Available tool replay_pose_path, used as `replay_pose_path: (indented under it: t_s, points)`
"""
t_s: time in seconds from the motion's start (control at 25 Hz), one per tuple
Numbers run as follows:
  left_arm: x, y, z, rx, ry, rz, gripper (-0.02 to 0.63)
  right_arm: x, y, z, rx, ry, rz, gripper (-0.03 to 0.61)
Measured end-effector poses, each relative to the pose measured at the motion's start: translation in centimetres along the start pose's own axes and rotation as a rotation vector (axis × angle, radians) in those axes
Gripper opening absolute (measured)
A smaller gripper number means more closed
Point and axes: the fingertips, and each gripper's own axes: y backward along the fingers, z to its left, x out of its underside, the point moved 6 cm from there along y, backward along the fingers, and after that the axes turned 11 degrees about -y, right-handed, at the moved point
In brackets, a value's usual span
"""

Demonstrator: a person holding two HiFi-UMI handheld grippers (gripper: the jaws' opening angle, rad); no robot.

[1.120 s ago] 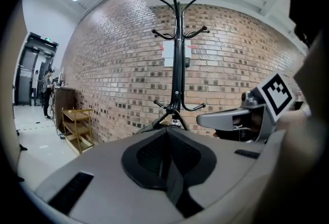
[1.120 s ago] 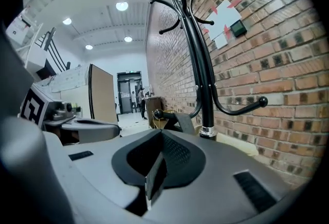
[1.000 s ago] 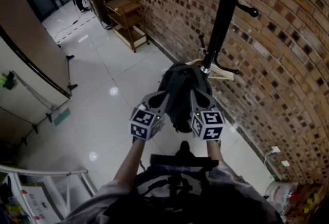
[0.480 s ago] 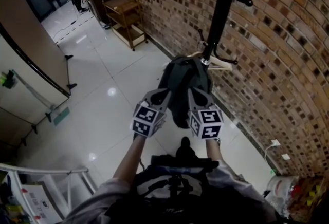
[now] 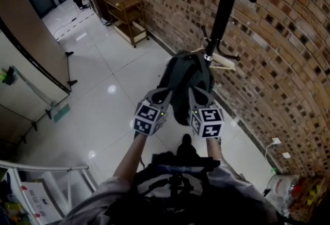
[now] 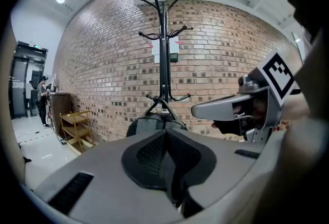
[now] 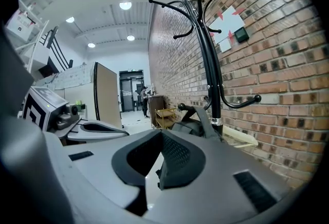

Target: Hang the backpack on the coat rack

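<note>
Dark backpack [image 5: 185, 82] is held up just on the near side of the coat rack [image 5: 220, 12] pole. In the head view its long axis runs near-to-far, far end toward the pole. Left gripper [image 5: 166, 96] and right gripper [image 5: 196, 95] are both clenched on its straps; brick wall [image 5: 289, 64] is right.

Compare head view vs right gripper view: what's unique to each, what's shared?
Head view only: the person's forearms, the right gripper's black-and-white marker cube.
Right gripper view only: round white ceiling lights, that gripper's jaws shut together, seemingly on a dark strap.
Both: black metal coat rack, dark grey backpack, red brick wall, left gripper, yellow wooden shelf cart.
</note>
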Motion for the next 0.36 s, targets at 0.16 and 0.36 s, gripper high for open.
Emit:
replay_pose_path:
  t_s: [0.16, 0.36]
  points:
    - [0.18, 0.12, -0.04, 0.001, -0.002, 0.009, 0.005, 0.03, -0.02, 0.12, -0.002, 0.003, 0.005, 0.006]
    - [0.25, -0.05, -0.16, 0.001, -0.003, 0.014, 0.005, 0.31, -0.12, -0.04, -0.005, 0.007, 0.019, 0.006]
